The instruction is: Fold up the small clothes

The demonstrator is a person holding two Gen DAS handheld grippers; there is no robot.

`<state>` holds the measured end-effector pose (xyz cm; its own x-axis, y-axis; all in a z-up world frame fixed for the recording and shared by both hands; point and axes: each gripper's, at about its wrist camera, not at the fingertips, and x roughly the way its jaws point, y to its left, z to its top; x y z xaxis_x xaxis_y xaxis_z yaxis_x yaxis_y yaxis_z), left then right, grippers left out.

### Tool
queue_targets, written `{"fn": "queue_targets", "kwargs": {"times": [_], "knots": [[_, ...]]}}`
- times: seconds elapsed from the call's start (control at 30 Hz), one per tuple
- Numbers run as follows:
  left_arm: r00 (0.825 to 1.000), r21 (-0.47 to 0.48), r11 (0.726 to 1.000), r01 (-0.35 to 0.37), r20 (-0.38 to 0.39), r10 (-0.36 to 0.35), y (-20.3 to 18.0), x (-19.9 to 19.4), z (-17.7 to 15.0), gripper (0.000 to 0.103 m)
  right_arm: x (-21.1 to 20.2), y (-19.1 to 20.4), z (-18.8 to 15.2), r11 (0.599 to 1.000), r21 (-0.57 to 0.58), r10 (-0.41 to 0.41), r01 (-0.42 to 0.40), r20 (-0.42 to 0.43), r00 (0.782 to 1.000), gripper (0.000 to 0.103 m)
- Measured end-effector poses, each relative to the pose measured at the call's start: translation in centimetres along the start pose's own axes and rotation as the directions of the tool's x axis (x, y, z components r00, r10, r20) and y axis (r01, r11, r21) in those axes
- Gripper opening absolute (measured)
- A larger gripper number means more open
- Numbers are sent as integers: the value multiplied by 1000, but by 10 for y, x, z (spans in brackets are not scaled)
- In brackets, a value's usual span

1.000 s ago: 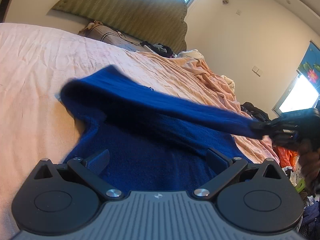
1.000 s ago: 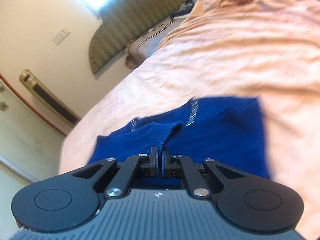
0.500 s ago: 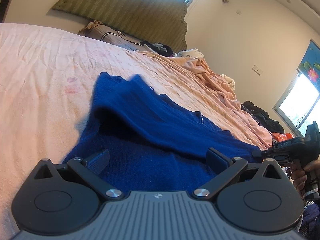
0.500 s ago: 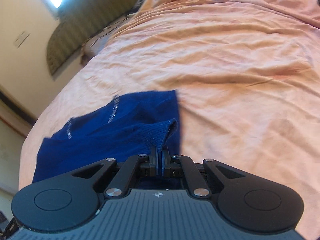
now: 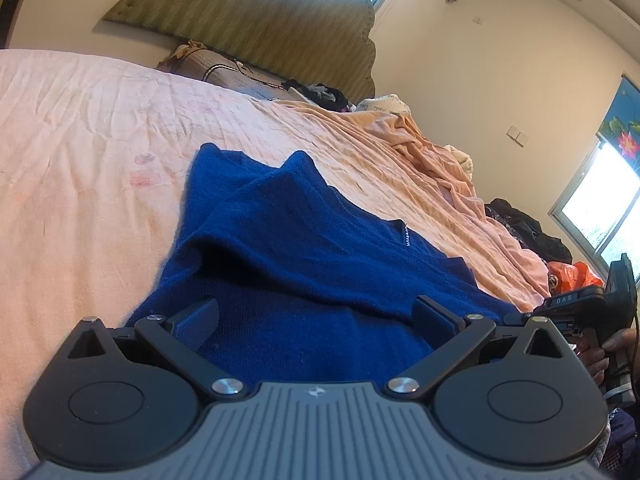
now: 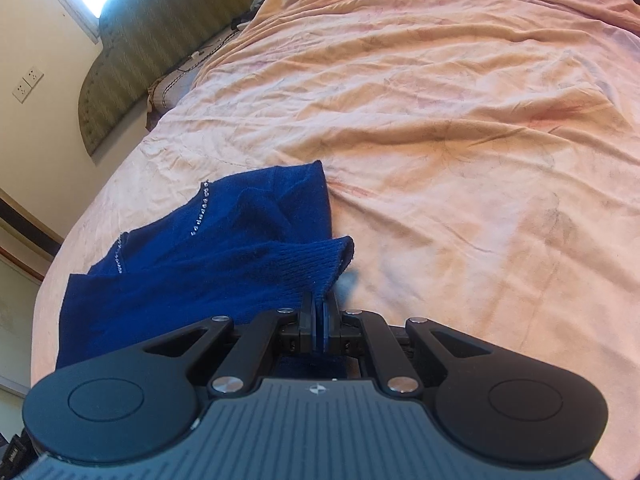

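My right gripper (image 6: 319, 312) has its jaws pressed together on the ribbed cuff (image 6: 320, 260) of the blue sweater (image 6: 192, 264), so the fabric between the pads is hidden; a dark strip of knit shows below the jaws, behind the linkage. From my left wrist view, the right gripper (image 5: 520, 318) is mostly cut off behind my own tool body, and only part of the hand (image 5: 608, 350) holding it shows at the far right edge.

My left gripper (image 5: 316, 316) stands wide apart, fingers (image 5: 198, 316) hovering over the sweater (image 5: 304, 248) and holding nothing; whether they touch the knit I cannot tell. The sweater lies bunched on the peach bedsheet (image 5: 80, 152), near the left side of the bed (image 6: 460, 140), one layer folded over another with a line of small sparkly studs (image 6: 202, 210) along a seam. Beyond the bed, clutter by the headboard (image 5: 256, 28) is too small to identify.
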<state>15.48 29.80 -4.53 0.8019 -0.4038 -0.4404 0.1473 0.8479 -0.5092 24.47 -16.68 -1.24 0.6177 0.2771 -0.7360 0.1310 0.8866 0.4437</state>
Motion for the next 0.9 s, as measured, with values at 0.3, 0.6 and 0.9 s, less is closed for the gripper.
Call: {"fn": "queue_targets", "kwargs": {"times": [0.3,0.6,0.9], "knots": [[1000,-6,1000,6,1,-6,2,-1,0,103,-2,12,3,1000,-21,4,-3,17,1000,8],[1000,-5,1000,5,1,-5,2,-1,0,103,6,39,11,997,-80,6,-5,11,1000,8],[1000,-6,1000,7,0,-7,1,-1,0,103,-21,-12,23,998,21,-52,51,66,996,8]]}}
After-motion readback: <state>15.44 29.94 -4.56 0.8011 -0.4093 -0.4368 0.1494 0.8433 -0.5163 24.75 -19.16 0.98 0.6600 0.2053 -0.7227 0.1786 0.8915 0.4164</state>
